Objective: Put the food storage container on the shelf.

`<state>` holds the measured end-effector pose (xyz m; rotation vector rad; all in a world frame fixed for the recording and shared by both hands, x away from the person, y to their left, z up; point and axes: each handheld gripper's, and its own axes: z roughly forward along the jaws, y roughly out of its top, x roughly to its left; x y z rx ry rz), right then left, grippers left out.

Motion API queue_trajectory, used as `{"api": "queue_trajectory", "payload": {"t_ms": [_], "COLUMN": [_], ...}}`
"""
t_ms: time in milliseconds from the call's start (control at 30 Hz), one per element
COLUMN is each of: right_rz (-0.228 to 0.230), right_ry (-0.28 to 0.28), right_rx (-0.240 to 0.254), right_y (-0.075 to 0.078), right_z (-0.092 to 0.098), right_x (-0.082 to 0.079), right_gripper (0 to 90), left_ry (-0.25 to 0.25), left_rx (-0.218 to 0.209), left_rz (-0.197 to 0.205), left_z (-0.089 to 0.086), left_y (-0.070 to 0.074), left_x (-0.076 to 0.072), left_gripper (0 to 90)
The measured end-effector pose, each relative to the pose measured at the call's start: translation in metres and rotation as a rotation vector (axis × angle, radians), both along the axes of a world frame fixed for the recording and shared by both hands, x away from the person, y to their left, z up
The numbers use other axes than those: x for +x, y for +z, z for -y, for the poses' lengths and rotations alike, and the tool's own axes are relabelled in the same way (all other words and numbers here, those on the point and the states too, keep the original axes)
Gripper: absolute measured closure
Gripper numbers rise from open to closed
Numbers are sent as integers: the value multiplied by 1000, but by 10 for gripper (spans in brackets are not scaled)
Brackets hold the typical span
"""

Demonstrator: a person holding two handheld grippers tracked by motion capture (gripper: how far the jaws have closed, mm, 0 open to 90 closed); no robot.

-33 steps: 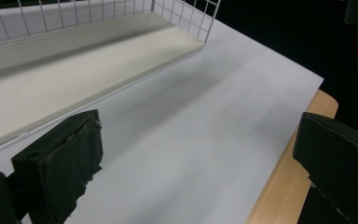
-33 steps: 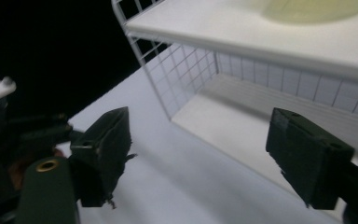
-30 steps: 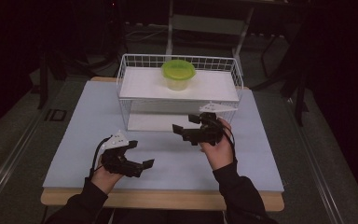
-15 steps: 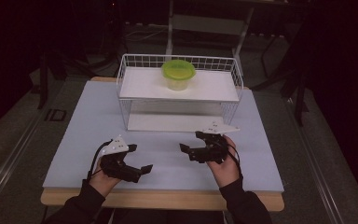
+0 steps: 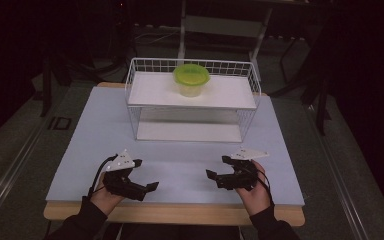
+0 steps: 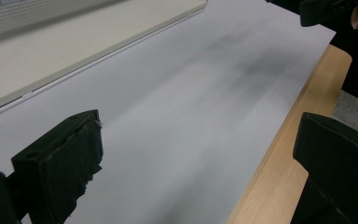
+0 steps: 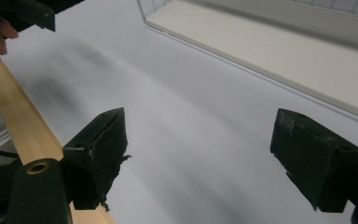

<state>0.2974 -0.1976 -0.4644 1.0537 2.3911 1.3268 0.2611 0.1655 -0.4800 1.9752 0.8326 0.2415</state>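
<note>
The green-lidded container [image 5: 191, 80] sat up on the top shelf of the white wire rack [image 5: 192, 100], toward the back edge and a little left of the shelf's middle, well apart from both hands. The rack itself stood at the far half of the pale blue mat [image 5: 100, 130] that covered the table. Beneath the top shelf, the lower white tray of the rack lay flat on the mat.

Down at the near edge, the left gripper [image 5: 145, 176] hovered low over the mat, held in the person's left hand [image 5: 106, 196], its jaws spread wide with nothing between them; the left gripper view showed plain mat and the wooden table edge [image 6: 279, 158] in the gap. Its grey three-cornered plate tilted up on top.

Across from it, the right gripper [image 5: 218, 168] was held in the right hand [image 5: 254, 195], pointing inward toward its partner. Its jaws also stood wide apart and empty, with bare mat between them in the right gripper view [image 7: 198, 154]. The two grippers faced each other, clearly apart, both near the front edge.
</note>
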Motion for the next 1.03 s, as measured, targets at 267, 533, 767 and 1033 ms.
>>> {"api": "queue_trajectory", "payload": {"t_ms": [267,533,767,1033], "right_rz": [1,-5,-27,-50], "right_ry": [-34,-57,-70,-57], "right_rx": [-10,-74,-48,-64], "right_y": [-5,-15,-19,-25], "right_z": [21,31,35,33], "right_x": [-10,-8,-4,-1], "right_gripper": [178,178,178,178], "left_ry": [-2,11,18,16], "left_rx": [2,-10,-16,-9], "left_rz": [-9,-7,-2,-20], "left_z": [-2,-6,-7,-8], "left_y": [-6,-13,-13,-16], "left_x": [-1,0,1,2], "left_gripper": [24,24,25,25]}}
